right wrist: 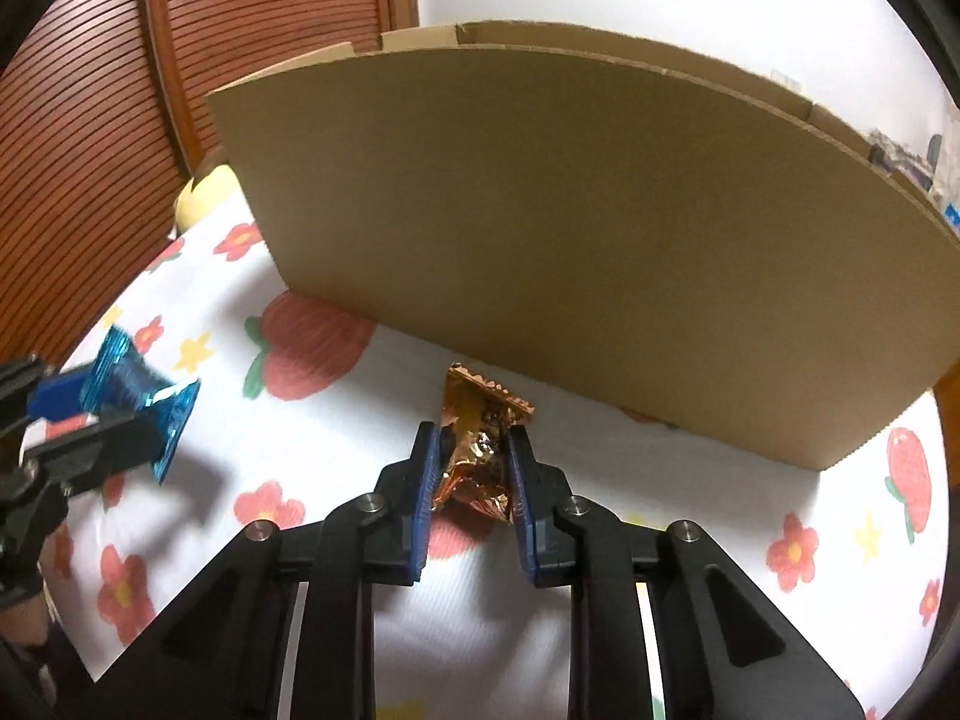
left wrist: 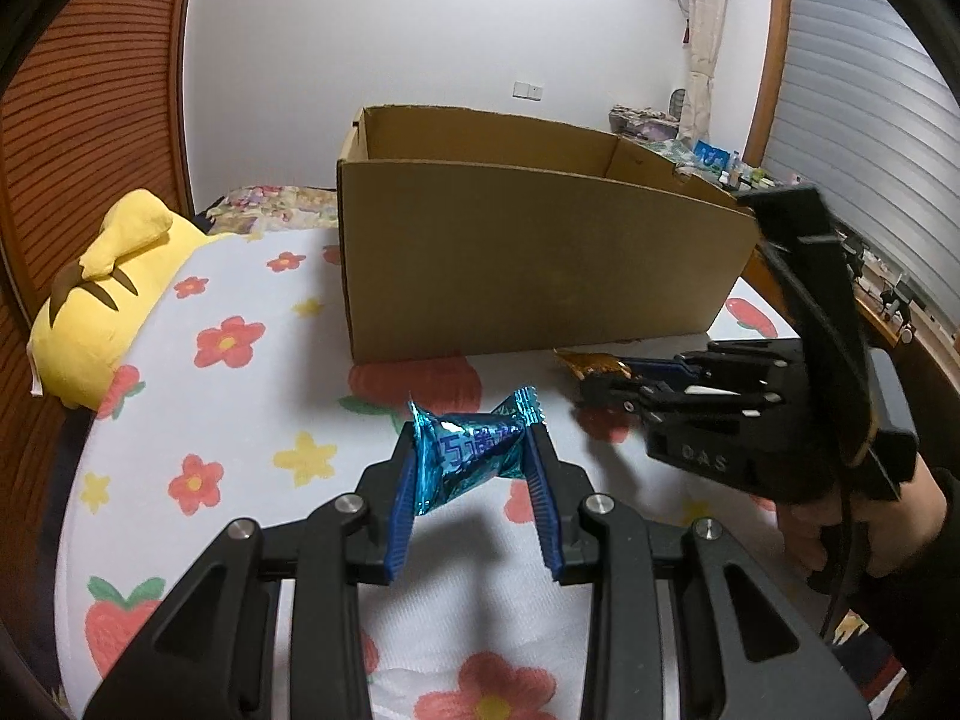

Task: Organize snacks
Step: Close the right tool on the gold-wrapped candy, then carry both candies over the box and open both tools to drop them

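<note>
Left wrist view: my left gripper [left wrist: 474, 450] is clenched on the blue candy [left wrist: 471, 450], pads pressing its body from both sides, twisted ends sticking out above. The candy hangs clear of the bed [left wrist: 240, 420], short of the box [left wrist: 528, 258], whose near wall stands ahead. My right gripper [left wrist: 591, 381] shows to the right, low by the foot of that wall, at the gold candy [left wrist: 591, 363].

Right wrist view: the right gripper [right wrist: 471, 468] has both pads against the gold candy [right wrist: 477, 444], which lies on the bed just before the box [right wrist: 600, 240]. I judge this grasp made but not yet proven.

Recommendation: lift the right gripper straight up first and confirm the foil does not slip. Both candies must rise above the box rim before moving forward, since the wall is tall. Release only once over the open interior. Keep the two grippers apart at the rim.
</note>
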### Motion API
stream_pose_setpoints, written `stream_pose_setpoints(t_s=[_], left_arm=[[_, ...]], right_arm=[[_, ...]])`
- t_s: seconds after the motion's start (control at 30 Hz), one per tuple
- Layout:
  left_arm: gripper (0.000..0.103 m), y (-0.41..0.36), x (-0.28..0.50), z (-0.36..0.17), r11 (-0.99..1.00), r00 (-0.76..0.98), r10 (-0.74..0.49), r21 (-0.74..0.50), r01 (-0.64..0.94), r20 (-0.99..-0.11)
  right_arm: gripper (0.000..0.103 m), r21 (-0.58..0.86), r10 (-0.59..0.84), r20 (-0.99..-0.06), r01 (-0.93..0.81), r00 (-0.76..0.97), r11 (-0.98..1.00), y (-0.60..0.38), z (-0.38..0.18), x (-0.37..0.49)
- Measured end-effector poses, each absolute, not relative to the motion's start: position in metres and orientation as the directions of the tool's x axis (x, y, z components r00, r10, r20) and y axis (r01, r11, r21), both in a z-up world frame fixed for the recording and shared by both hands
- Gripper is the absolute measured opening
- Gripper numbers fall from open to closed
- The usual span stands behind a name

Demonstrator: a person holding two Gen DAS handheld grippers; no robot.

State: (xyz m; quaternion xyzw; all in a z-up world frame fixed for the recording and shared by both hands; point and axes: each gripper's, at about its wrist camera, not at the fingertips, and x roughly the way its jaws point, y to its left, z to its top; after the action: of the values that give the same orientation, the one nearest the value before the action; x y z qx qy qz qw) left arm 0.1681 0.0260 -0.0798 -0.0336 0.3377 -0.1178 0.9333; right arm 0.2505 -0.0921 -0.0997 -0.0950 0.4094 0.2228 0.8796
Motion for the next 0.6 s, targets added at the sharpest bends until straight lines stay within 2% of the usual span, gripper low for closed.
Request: stream_pose_setpoints(t_s=[0.3, 0.6], left_arm=[[0.032, 0.021, 0.167, -0.059, 0.973, 0.769, -0.227, -0.097, 0.212, -0.598], [0.032, 0.017, 0.172, -0.033, 0.972, 0.796, -0.221, -0.062, 0.225, -0.563]], right_arm=[[0.021, 0.048, 0.374, -0.699, -0.483, 0.609, 0.875, -0.112, -0.074, 0.219], [0.021, 0.037, 0.396, -0.609, -0.473, 0.687, 0.88, -0.136, -0.023, 0.198]])
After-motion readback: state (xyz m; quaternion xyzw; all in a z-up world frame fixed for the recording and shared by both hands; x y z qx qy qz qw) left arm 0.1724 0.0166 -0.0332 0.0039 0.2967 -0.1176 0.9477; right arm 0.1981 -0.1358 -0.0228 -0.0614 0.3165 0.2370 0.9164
